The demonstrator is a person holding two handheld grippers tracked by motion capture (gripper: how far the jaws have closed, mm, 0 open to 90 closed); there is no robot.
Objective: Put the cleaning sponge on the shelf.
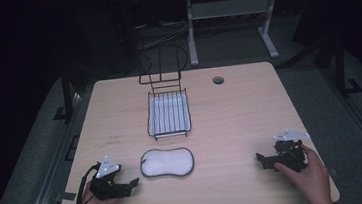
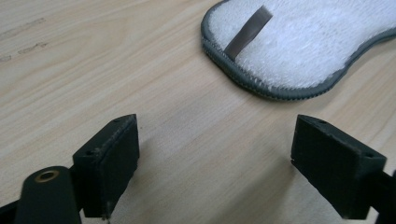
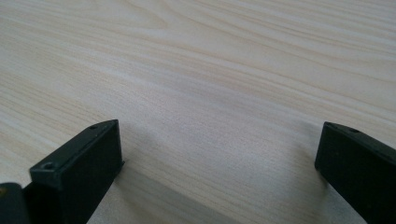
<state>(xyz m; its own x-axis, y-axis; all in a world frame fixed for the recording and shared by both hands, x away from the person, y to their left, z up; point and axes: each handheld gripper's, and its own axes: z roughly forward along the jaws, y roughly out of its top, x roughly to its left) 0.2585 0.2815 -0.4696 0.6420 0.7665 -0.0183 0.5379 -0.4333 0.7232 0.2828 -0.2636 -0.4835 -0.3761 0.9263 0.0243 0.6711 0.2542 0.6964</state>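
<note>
In the high view, nearest the camera, the person's two hands rest at the near edge of the table [image 1: 231, 122]. The left gripper [image 1: 130, 184] sits just beside the white pad [image 1: 167, 162], not touching it; the right gripper [image 1: 260, 158] is well apart, on bare wood. Behind the pad stands a wire rack [image 1: 168, 114] with a white lining. I judge that the work is at its start: the pad lies flat and is not yet grasped, and the rack seems the likely place for it

In the left gripper view, its jaws stand wide apart and hold nothing, low over the table. The pad [image 2: 317, 46] lies ahead and to the right, with a grey strap [image 2: 247, 31] across its fluffy face and a grey stitched border. The next move, I think, calls for going forward and right so one jaw slides under the border

In the right gripper view, the jaws are also wide apart and empty over plain wood
</note>
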